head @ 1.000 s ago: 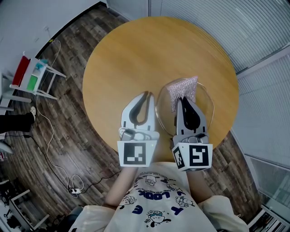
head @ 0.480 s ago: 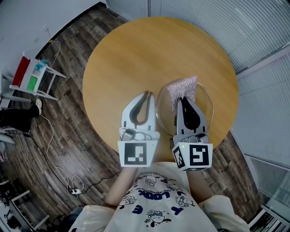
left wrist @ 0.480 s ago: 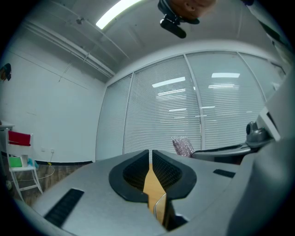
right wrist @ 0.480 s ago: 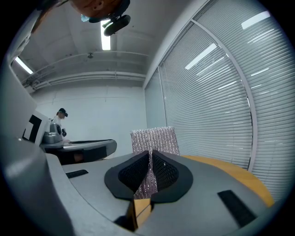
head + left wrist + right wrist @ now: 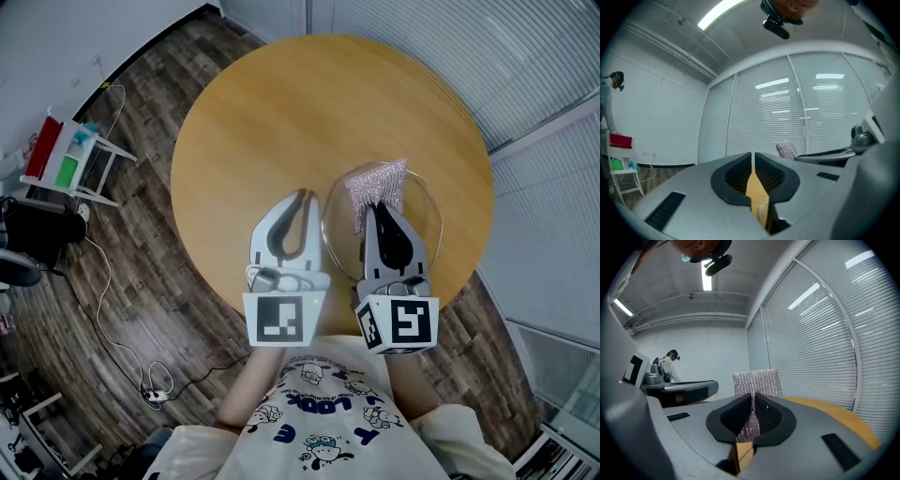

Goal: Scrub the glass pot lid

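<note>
On round wooden table, near-right part, close to the edge by the wearer: glass pot lid, clear, lying flat, thin rim all round.

Over the lid: right tool, pointing away across the table. Jaws closed onto silver mesh scouring cloth, pinched between the dark ribbed pads. Cloth sticking out past the tips as an upright rectangular flap, spread over the far half of the lid in the head view. Contact between cloth and glass: cannot tell.

Just beside the lid, on its left: left tool, parallel to the right one, over bare table. Pads brought together, nothing gripped between them. Through the slit under the pads, only table surface and a thin shiny curved edge, too small to identify. Cloth seen off to the right from this tool's camera.

At the near end of each tool: marker cube, black-and-white squares facing up.

Below the cubes in the head view: white printed shirt of the wearer.

Around the table: dark plank floor; white stand at far left carrying red and green items; white cable trailing across the planks; slatted blinds along the right side.

Far background, right gripper view: second person, standing, small.
</note>
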A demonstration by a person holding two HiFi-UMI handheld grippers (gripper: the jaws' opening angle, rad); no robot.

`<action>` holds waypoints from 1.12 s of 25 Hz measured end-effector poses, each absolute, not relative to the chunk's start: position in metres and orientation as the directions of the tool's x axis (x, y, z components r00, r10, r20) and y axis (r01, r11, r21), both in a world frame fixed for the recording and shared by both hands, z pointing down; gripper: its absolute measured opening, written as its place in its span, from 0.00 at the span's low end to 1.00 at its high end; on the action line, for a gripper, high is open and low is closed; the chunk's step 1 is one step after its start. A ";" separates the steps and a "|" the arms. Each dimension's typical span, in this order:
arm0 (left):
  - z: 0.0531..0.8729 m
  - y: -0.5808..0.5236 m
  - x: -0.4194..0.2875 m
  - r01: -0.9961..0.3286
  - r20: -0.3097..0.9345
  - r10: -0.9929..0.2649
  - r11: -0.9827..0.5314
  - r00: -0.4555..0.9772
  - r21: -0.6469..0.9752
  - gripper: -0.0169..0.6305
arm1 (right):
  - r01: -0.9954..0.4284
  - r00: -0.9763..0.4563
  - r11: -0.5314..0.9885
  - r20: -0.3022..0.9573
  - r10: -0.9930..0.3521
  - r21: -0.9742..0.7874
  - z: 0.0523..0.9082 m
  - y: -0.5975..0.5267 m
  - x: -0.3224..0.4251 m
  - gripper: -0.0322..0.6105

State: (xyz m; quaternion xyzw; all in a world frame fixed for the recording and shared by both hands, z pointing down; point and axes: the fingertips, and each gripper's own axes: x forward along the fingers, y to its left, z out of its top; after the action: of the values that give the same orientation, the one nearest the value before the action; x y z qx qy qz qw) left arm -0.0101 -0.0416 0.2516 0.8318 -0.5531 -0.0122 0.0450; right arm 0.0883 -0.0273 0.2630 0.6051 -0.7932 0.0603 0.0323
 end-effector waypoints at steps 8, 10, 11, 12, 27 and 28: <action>0.253 -0.039 -0.009 -0.919 0.029 -0.921 -0.385 0.389 0.088 0.08 | -0.962 -0.272 0.266 0.117 -0.955 -0.067 0.263 -0.026 0.089 0.12; 0.254 -0.039 -0.009 -0.919 0.032 -0.921 -0.384 0.388 0.089 0.08 | -0.961 -0.275 0.270 0.113 -0.955 -0.064 0.263 -0.026 0.089 0.12; 0.253 -0.039 -0.009 -0.919 0.033 -0.922 -0.383 0.387 0.089 0.07 | -0.960 -0.277 0.271 0.112 -0.954 -0.063 0.263 -0.026 0.088 0.12; 0.253 -0.039 -0.009 -0.920 0.033 -0.922 -0.382 0.386 0.089 0.08 | -0.961 -0.276 0.270 0.112 -0.954 -0.065 0.263 -0.026 0.088 0.12; 0.251 -0.040 -0.006 -0.919 0.028 -0.921 -0.386 0.390 0.085 0.08 | -0.962 -0.270 0.262 0.125 -0.955 -0.076 0.264 -0.027 0.091 0.11; 0.251 -0.040 -0.006 -0.918 0.028 -0.920 -0.387 0.391 0.084 0.07 | -0.962 -0.270 0.262 0.125 -0.955 -0.076 0.264 -0.027 0.091 0.11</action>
State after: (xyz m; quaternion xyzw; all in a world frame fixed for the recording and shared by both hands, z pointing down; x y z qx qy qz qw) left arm -0.0060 -0.0401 0.2509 0.8327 -0.5519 -0.0115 0.0426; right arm 0.0908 -0.0270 0.2641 0.6035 -0.7940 0.0682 0.0269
